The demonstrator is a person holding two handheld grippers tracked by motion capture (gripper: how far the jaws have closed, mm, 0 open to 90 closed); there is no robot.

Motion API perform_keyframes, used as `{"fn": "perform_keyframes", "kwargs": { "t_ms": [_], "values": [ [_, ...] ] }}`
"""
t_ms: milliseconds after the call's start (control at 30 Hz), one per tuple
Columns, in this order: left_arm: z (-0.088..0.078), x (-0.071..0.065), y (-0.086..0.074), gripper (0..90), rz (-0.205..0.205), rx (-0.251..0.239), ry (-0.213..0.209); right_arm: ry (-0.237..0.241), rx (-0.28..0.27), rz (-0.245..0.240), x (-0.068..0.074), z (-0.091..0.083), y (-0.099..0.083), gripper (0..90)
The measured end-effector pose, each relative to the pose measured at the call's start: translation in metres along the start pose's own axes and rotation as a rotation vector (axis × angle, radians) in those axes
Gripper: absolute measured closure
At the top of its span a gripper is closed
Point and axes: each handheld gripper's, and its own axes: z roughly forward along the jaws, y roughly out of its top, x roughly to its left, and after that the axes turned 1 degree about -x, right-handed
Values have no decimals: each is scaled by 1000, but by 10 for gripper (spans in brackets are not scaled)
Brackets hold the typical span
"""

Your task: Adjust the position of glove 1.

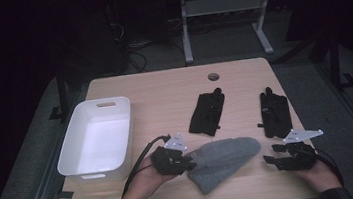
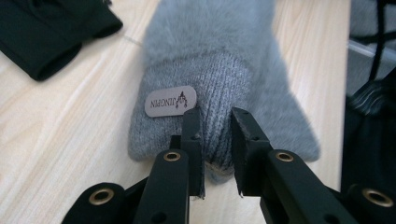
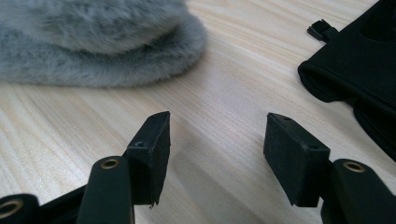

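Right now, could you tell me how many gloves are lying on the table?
3. A grey glove lies near the front edge, its cuff pinched by the left gripper. A black glove lies mid-table; another black glove lies towards the right. None seems hidden.

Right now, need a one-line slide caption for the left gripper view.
Left tool pinching the ribbed cuff of a grey mitten on the wooden table.

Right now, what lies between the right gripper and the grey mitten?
Bare wood. In the right gripper view, the right gripper stands open over the table, with nothing between it and the grey mitten. The high view agrees.
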Motion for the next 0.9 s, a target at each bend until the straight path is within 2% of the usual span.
{"fn": "perform_keyframes", "kwargs": {
  "t_ms": [200,267,433,533,600,700,800,900],
  "values": [
    [-16,-15,16,757,-5,-55,1,-2,-1,1,0,0,0,410],
    [-14,-21,18,755,-8,-44,-10,-2,-1,1,0,0,0,410],
    [1,-28,13,747,-19,-8,-51,-2,-1,0,0,0,0,410],
    [7,-27,8,704,-36,-3,-99,2,0,0,1,0,0,410],
    [5,-27,9,653,-28,-14,-124,3,3,-1,1,0,0,410],
    [-4,-25,13,603,-35,-73,-150,10,2,3,3,-1,1,425],
    [-14,-21,17,653,-21,-95,-97,27,-4,12,6,-6,4,472],
    [-16,-5,19,728,-51,-101,-52,66,-11,15,13,-9,8,536]
  ]
}}
